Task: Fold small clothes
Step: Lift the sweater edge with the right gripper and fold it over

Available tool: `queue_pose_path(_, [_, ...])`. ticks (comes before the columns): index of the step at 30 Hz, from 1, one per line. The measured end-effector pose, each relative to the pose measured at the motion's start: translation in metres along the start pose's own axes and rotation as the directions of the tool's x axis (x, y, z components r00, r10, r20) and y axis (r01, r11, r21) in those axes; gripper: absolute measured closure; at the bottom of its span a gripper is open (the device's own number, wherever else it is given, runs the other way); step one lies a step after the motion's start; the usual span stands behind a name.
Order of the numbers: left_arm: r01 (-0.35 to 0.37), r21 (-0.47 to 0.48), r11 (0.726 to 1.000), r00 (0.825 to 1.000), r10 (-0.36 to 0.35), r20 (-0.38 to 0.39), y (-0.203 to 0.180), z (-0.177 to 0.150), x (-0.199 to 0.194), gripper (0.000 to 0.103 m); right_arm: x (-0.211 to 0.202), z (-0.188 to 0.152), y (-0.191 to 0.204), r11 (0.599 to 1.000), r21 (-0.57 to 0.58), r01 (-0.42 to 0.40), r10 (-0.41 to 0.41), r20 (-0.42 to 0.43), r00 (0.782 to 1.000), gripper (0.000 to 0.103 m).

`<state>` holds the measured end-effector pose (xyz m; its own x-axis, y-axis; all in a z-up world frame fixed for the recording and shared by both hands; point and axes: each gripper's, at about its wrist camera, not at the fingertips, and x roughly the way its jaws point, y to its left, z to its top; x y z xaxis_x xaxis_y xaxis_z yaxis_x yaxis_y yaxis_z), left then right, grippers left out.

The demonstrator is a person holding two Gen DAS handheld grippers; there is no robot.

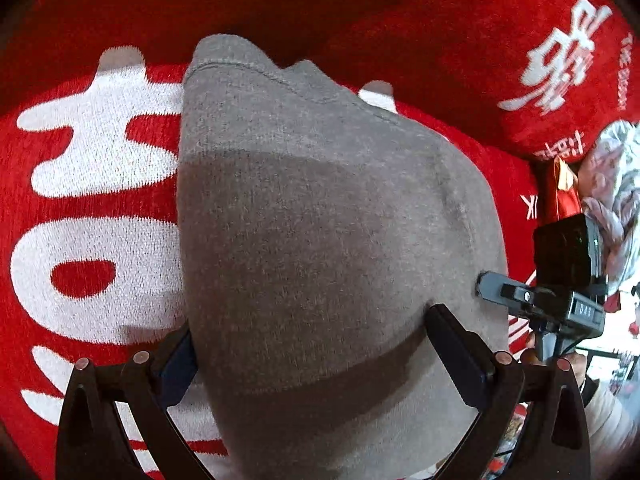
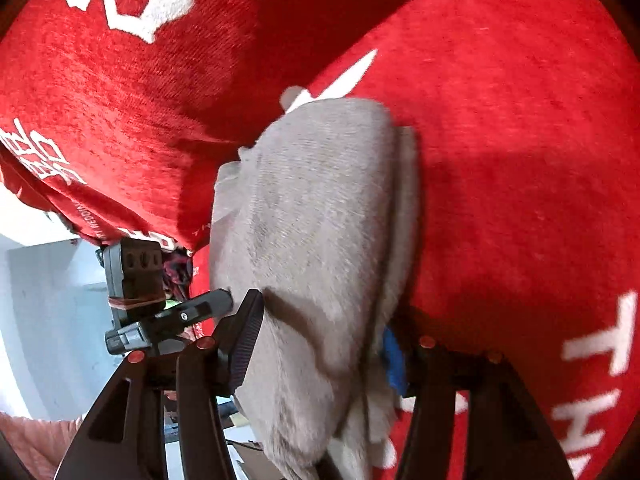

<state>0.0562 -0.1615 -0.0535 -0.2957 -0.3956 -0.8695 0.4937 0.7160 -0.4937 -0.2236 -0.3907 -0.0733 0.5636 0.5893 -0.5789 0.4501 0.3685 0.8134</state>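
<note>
A folded grey garment point(image 1: 320, 208) lies on a red cover with white lettering point(image 1: 92, 152). My left gripper point(image 1: 312, 320) points down at its near end. The jaws stand wide, the cloth fills the gap between the fingers point(image 1: 460, 356), and I see no pinch. In the right wrist view the same grey garment point(image 2: 320, 220) runs between the fingers point(image 2: 244, 340) of my right gripper point(image 2: 328, 308), loose against the ribbed pad and covering most of a blue pad point(image 2: 394, 360). Each gripper shows in the other's view: right gripper point(image 1: 486, 284), left gripper point(image 2: 222, 300).
A red cushion with white characters point(image 1: 560, 80) leans at the back and shows again as the red cushion point(image 2: 120, 100). A pale patterned cloth point(image 1: 616, 184) is bunched at the right edge. A hand and light sleeve point(image 1: 600, 408) hold the right gripper. Pale floor point(image 2: 40, 300) lies beyond the cover's edge.
</note>
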Motion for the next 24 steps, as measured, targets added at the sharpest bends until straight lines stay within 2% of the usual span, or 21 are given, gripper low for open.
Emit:
queue_pose_path(2, [-0.033, 0.007, 0.999, 0.999, 0.033, 0.018, -0.001, -0.004, -0.003, 0.020, 0.003, -0.004, 0.000, 0.999, 0.031, -0.011, 0.011, 0.007, 1.000, 0.048])
queue_pose_path(3, [-0.028, 0.007, 1.000, 0.999, 0.028, 0.030, -0.001, -0.005, -0.007, 0.024, 0.005, -0.007, 0.001, 0.999, 0.044, -0.005, 0.005, 0.000, 1.000, 0.064])
queue_pose_path(4, [-0.019, 0.008, 1.000, 0.999, 0.018, 0.045, -0.001, -0.007, -0.011, 0.034, 0.006, -0.010, 0.002, 0.998, 0.058, -0.004, 0.004, -0.002, 1.000, 0.069])
queue_pose_path(5, [-0.008, 0.018, 1.000, 0.998, 0.006, 0.060, -0.002, -0.010, -0.016, 0.044, 0.004, -0.011, 0.003, 0.998, 0.066, -0.015, 0.014, 0.012, 1.000, 0.072])
queue_pose_path(7, [0.014, 0.038, 0.999, 0.997, -0.017, 0.074, -0.003, -0.013, -0.027, 0.053, -0.001, -0.017, 0.009, 0.996, 0.074, -0.042, 0.039, 0.034, 0.999, 0.073])
queue_pose_path(11, [0.074, 0.062, 0.995, 0.993, -0.079, 0.091, -0.003, -0.021, -0.052, 0.055, -0.006, -0.028, 0.025, 0.991, 0.095, -0.094, 0.089, 0.056, 0.994, 0.074])
queue_pose_path(17, [0.111, 0.080, 0.991, 0.988, -0.119, 0.101, -0.004, -0.044, -0.089, 0.055, -0.010, -0.054, 0.057, 0.983, 0.109, -0.147, 0.139, 0.074, 0.987, 0.074])
queue_pose_path(20, [0.113, 0.081, 0.990, 0.989, -0.120, 0.084, 0.010, -0.063, -0.108, 0.055, -0.007, -0.072, 0.074, 0.983, 0.106, -0.150, 0.145, 0.058, 0.988, 0.074])
queue_pose_path(24, [0.086, 0.072, 0.994, 0.993, -0.091, 0.070, 0.034, -0.093, -0.131, 0.055, 0.016, -0.104, 0.092, 0.981, 0.117, -0.157, 0.155, 0.022, 0.988, 0.074])
